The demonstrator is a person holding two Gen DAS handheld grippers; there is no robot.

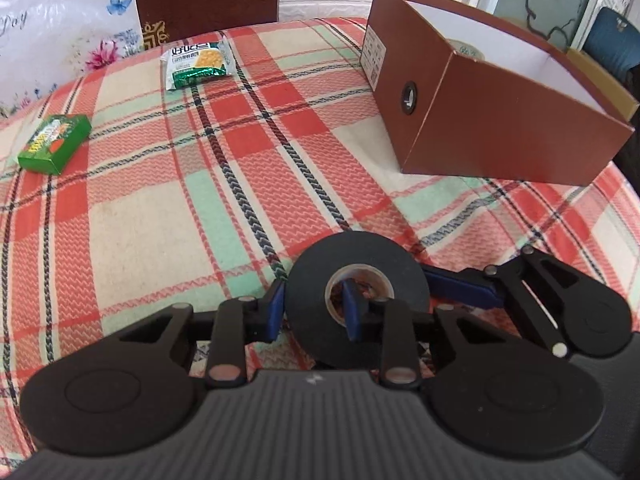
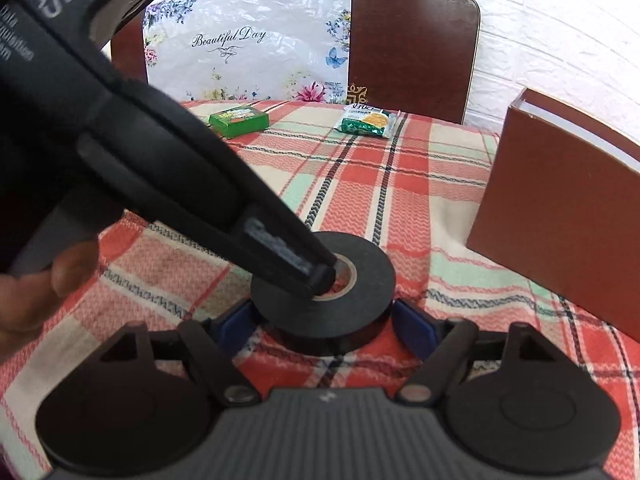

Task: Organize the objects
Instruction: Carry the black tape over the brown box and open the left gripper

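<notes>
Together, left claw (image 1: 314, 312) and right claw (image 2: 325, 322) flank tape roll (image 2: 352, 280).

Left gripper (image 1: 314, 308): black linkage arms, silver rivets, blue finger pads (image 1: 276, 307), ribbed grey housing. Right gripper (image 2: 325, 322): identical build (white lettering on the other body); bare skin-toned hand (image 2: 36, 296).

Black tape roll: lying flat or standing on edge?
Flat. The black tape roll shows its round face and core hole upward on the plaid tablecloth.
</notes>
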